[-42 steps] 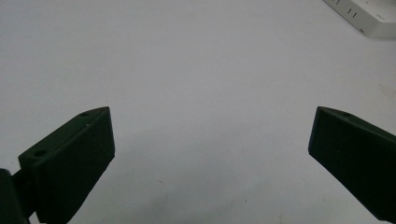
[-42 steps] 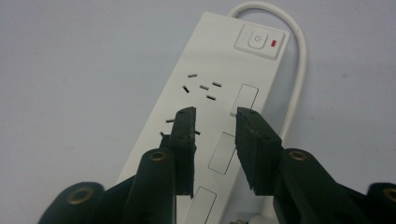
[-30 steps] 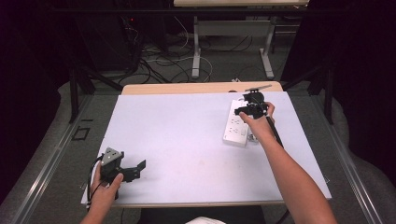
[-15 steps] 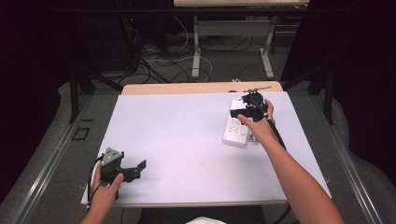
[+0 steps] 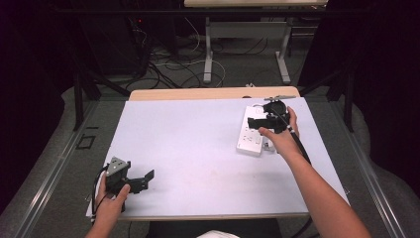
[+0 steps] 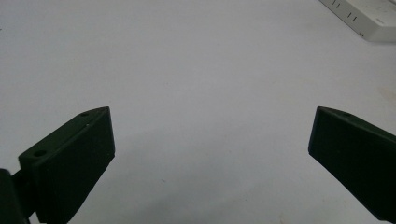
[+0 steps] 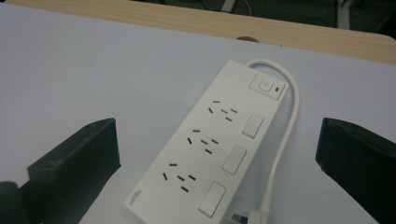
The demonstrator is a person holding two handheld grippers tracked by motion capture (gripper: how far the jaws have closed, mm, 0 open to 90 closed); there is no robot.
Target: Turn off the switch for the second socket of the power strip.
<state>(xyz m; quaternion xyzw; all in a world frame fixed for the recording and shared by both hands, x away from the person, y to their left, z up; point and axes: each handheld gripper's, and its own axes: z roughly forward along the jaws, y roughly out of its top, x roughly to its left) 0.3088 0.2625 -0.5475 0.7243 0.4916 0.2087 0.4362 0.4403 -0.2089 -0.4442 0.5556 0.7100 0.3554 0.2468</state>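
A white power strip (image 5: 249, 135) with three sockets and a red-lit switch lies flat on the white table top at the right. Its white cable (image 7: 286, 135) loops round to a plug (image 7: 254, 217) at its near end. My right gripper (image 5: 257, 124) hovers just over the strip. Its jaws have just been opening and now stand wide apart, with the strip (image 7: 210, 144) below and ahead of them, untouched. My left gripper (image 5: 143, 181) rests near the front left corner, open and holding nothing. In the left gripper view, a corner of the strip (image 6: 369, 14) is far off beyond the gripper (image 6: 212, 112).
The white sheet (image 5: 198, 144) covers most of the table, leaving a wooden strip (image 5: 213, 93) bare along the far edge. Beyond it are floor cables (image 5: 168, 64) and the legs of another desk (image 5: 208, 49).
My right gripper's jaws have spread wide and the hand has drawn slightly back and up from the strip. The left hand has stayed put.
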